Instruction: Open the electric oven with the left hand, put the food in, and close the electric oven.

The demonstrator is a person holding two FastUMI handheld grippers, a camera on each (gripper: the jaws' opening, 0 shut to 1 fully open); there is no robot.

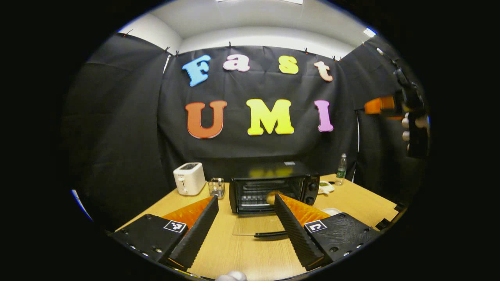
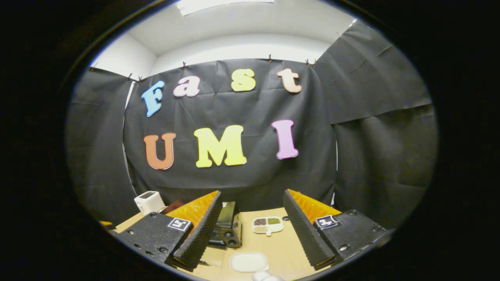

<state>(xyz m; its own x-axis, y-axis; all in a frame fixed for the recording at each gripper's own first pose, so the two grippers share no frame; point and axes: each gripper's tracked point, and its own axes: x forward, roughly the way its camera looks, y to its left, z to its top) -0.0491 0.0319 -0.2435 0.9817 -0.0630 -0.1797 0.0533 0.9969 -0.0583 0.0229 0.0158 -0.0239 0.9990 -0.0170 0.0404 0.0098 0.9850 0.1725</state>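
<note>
Left gripper (image 1: 244, 222) hanging released, holding nothing; oven (image 1: 273, 187) door (image 1: 254, 225) lying open, food (image 1: 271, 197) sitting inside. Right gripper (image 2: 252, 230) likewise released. Closing step pending: lifting door by handle (image 1: 270, 234).

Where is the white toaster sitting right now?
In the left gripper view, the white toaster stands at the table's far left, against the black cloth wall, left of a small glass jar and the open electric oven.

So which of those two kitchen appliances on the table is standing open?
The black electric oven: its glass door lies folded down flat in front of it. The white toaster to its left has no door.
</note>
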